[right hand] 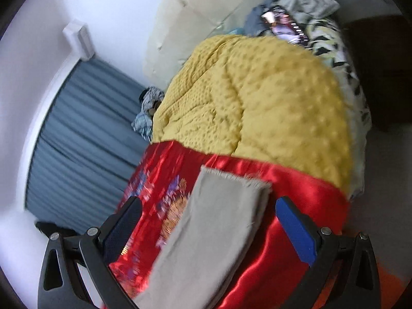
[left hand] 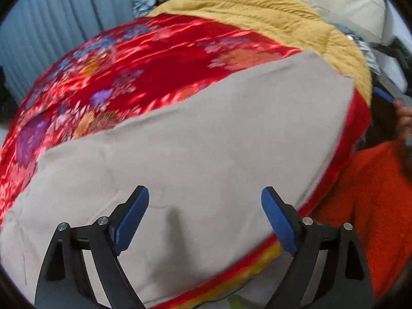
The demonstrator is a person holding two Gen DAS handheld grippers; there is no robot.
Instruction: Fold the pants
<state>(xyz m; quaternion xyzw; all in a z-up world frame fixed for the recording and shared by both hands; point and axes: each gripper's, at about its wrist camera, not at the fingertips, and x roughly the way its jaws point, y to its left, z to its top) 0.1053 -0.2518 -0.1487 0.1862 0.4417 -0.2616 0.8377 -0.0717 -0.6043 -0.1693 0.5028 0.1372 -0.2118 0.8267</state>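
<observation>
The beige pants [left hand: 195, 154] lie flat on a red floral satin quilt [left hand: 123, 72] on a bed. My left gripper [left hand: 204, 216] is open, hovering just above the wide waist end of the pants, with nothing between its blue pads. In the right wrist view the pants [right hand: 206, 234] run away from the camera, ending in a frayed leg hem [right hand: 237, 180]. My right gripper [right hand: 208, 231] is open, its fingers on either side of the leg and above it, holding nothing.
A mustard dotted blanket [right hand: 257, 108] covers the far half of the bed. Crumpled clothes [right hand: 296, 18] and a patterned pillow [right hand: 342, 59] lie at the head. A blue-grey curtain [right hand: 82, 134] hangs on the left. The person's orange sleeve [left hand: 365, 198] is at the right.
</observation>
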